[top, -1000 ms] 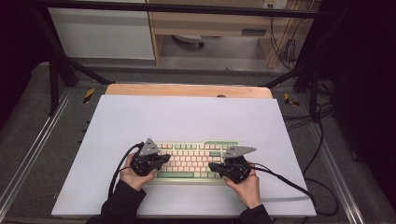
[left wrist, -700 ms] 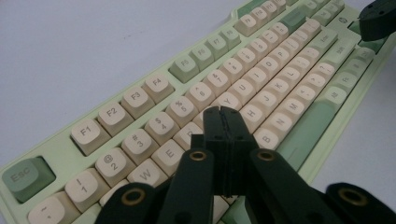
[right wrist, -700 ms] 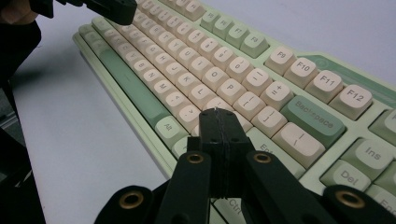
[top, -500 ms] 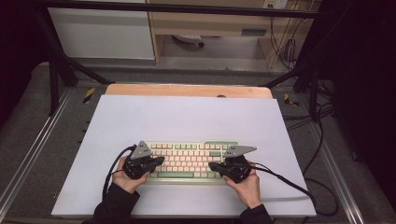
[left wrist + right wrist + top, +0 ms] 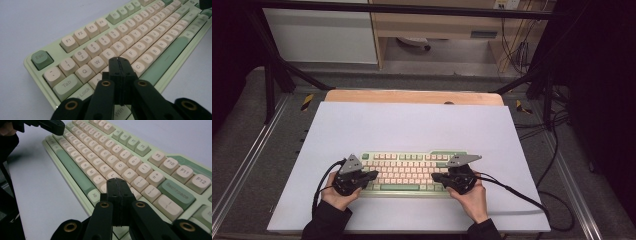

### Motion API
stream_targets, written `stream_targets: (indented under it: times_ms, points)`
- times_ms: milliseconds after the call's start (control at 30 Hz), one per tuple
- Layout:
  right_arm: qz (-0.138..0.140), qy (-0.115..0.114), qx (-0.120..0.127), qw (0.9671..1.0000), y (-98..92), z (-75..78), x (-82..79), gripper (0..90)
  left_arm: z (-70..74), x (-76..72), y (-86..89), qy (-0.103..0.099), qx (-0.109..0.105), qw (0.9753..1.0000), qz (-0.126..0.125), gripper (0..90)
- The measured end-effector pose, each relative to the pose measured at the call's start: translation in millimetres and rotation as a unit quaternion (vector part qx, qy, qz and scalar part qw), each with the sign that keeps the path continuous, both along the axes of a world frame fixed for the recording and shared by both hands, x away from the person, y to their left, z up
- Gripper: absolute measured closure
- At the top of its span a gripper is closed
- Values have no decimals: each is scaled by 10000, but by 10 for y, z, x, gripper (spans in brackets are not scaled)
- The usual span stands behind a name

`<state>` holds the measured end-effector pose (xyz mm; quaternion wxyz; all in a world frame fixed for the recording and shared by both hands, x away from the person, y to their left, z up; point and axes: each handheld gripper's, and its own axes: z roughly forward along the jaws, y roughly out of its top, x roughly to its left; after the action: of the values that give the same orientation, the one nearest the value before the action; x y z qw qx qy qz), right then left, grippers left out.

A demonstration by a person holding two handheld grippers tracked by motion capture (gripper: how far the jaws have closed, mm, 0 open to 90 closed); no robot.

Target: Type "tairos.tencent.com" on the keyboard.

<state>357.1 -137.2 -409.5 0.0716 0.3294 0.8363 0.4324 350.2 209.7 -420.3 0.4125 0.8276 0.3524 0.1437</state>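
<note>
The keyboard [image 5: 412, 171], pale green with cream keys and a few darker green ones, is laid flat on the near half of the white table [image 5: 412, 125], its long side running across the table, roughly centred between the two hands. The left gripper [image 5: 371, 175] is held over the keyboard's left end, and the right gripper [image 5: 436, 176] over the right part of the key field; both point inward toward each other. The left hand [image 5: 338, 195] and the right hand [image 5: 472, 197] are seen just beyond the keyboard's near edge.

In the left gripper view, the jaws of the left gripper [image 5: 119, 60] are pressed together with nothing between them, their tips placed above the keys just below the W and E keys [image 5: 108, 53]. Whether a key is touched cannot be told. In the right gripper view, the jaws of the right gripper [image 5: 117, 181] are likewise closed on nothing, their tips set over the keys near L and P, not far from the green Backspace key [image 5: 176, 191]. Contact cannot be judged there either. The green space bar [image 5: 72, 167] is seen along the near row.
</note>
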Motion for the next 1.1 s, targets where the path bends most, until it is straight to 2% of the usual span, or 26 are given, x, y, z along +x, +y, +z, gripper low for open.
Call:
stream_targets:
  times_ms: [500, 1100]
  points:
    - [159, 128, -60, 9998, 221, -106, 72, 900, -18, -28, 97, 5, -53, 10000, 73, 896]
    - [219, 157, -129, 9996, 266, -207, 94, 900, -57, -34, 86, 40, -14, 10000, 29, 896]
